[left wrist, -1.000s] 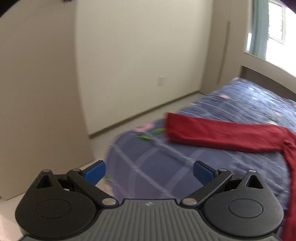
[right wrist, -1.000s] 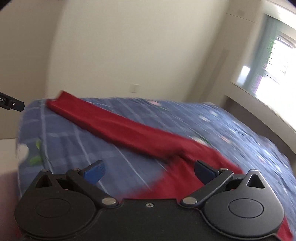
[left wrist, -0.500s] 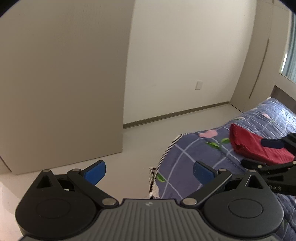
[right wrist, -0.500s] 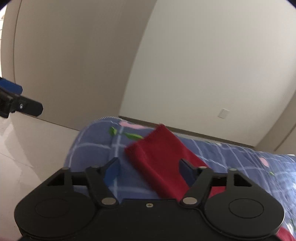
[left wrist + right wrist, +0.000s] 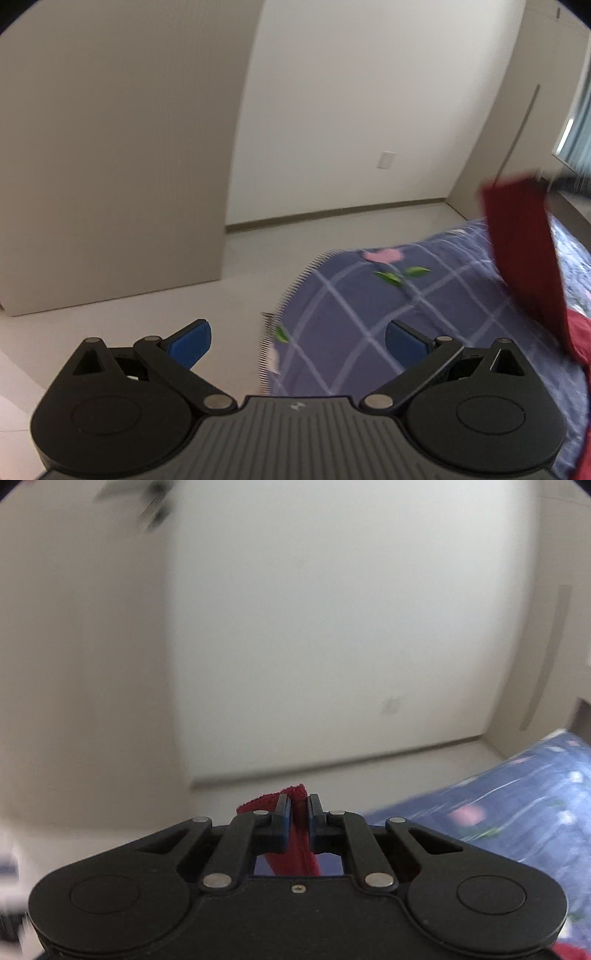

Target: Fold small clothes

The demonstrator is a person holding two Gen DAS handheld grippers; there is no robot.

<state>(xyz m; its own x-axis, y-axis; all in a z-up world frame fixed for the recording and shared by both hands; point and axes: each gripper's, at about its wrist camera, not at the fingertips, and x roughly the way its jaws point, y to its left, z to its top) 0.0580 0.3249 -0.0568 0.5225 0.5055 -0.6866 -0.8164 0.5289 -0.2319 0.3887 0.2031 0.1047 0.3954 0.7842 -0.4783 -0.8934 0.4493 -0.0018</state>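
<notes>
A red garment (image 5: 524, 254) lies on a blue checked floral bedspread (image 5: 354, 310). One long end of it is lifted into the air at the right of the left wrist view. My right gripper (image 5: 297, 805) is shut on that red end (image 5: 291, 794), and the cloth hangs down between its fingers. My left gripper (image 5: 297, 338) is open and empty, over the bed's corner and left of the lifted cloth.
Pale floor (image 5: 155, 317) lies left of the bed corner. A beige cabinet panel (image 5: 110, 155) and a white wall with an outlet (image 5: 386, 160) stand behind. A window edge (image 5: 576, 133) shows at the far right.
My right gripper closed on the end of the red garment and raised it off the bed. My left gripper stayed open and shifted slightly by the bed corner.
</notes>
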